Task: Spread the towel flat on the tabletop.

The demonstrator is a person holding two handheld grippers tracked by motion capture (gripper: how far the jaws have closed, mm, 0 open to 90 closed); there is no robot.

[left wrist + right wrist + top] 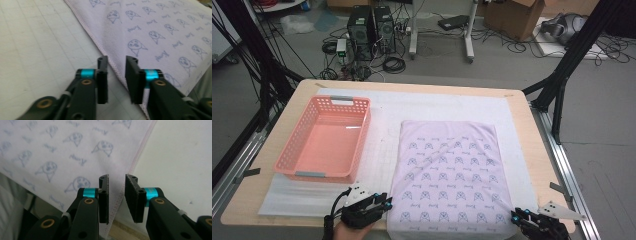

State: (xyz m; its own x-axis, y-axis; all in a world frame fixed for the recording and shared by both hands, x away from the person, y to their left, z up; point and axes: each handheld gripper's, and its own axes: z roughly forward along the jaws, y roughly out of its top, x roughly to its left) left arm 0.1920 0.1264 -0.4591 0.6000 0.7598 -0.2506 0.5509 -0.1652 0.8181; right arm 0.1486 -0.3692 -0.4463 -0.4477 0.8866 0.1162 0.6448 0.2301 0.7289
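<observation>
A lavender cloth [447,165] printed with small blue figures lies flat on the white mat [382,125]. My left gripper [387,204] sits at the cloth's near left corner. In the left gripper view its jaws [116,60] stand apart, and the stitched edge of the cloth [155,30] runs through the gap below them. My right gripper [515,216] is at the near right corner. Its jaws [116,177] are also apart, with the hemmed edge of the cloth [62,150] lying between them. Neither pair of pads presses on the fabric.
A pink plastic basket [292,145] stands on the mat to the left of the cloth, with nothing in it. The wooden table [537,165] ends close to both grippers at the near edge. Computers, cables and boxes lie on the floor beyond.
</observation>
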